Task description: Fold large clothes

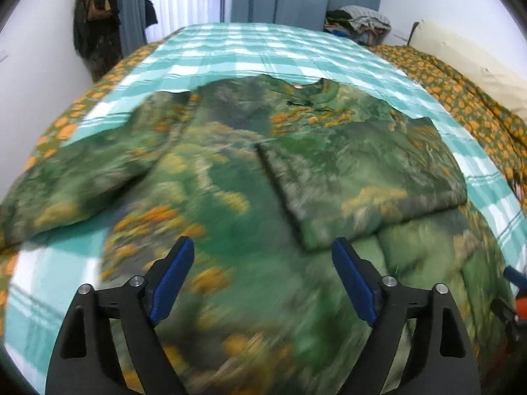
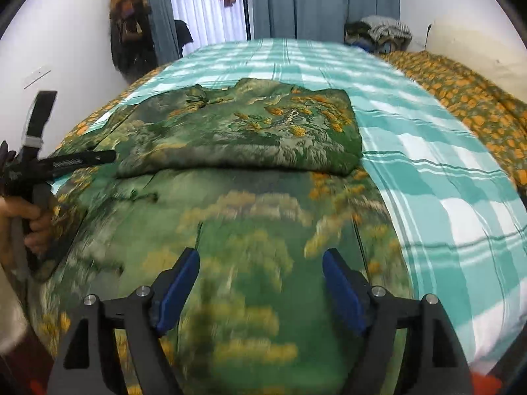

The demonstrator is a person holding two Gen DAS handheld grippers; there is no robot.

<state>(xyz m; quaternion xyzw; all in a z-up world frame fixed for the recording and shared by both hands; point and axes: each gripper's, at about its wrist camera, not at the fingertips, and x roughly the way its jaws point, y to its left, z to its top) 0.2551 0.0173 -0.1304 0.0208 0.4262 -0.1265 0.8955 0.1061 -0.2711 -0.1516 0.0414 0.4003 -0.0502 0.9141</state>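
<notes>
Lying under left claw (image 1: 262, 276), garment (image 1: 250, 171), nothing gripped

Bed with a green printed garment spread on it

The bed (image 1: 250, 42) wears a teal-and-white checked sheet; an orange-dotted green cover (image 1: 461, 98) runs along its right edge in the frame. The green landscape-print garment (image 1: 230, 197) lies flat over the lower centre, one sleeve (image 1: 362, 177) folded across its front at centre right.

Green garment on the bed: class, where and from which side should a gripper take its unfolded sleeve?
Grip the sleeve near its free outer end, coming from the bed's left edge: it lies flat, spread away from the garment, while the other sleeve is already folded across.
</notes>
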